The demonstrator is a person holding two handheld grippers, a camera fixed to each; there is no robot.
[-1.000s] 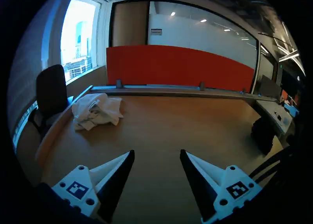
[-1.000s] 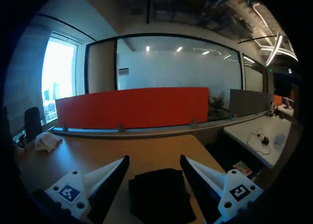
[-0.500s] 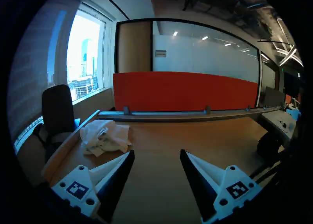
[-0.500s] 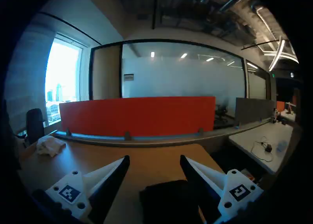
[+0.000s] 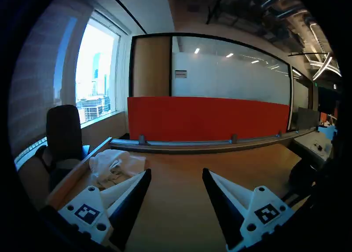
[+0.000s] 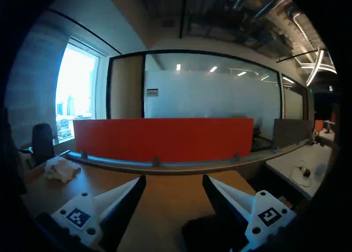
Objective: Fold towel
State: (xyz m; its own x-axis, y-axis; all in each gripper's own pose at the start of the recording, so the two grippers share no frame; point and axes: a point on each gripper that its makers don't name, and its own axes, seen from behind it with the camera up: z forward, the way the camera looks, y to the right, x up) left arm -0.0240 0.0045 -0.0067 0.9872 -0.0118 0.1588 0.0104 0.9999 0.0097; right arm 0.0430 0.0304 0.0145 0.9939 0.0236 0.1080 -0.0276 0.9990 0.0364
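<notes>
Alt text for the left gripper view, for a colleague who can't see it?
The open, empty left gripper hovers over a wooden desk, with a crumpled white towel lying ahead to its left by the desk edge. Behind are a red divider, a black chair and a bright window.

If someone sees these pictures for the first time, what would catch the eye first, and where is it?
Most likely the red panel, which runs along the far edge of the desk. Next comes the bright window at the left, with a black chair below it. The white towel lies crumpled on the left side of the desk, just ahead of the open left tongs.
</notes>
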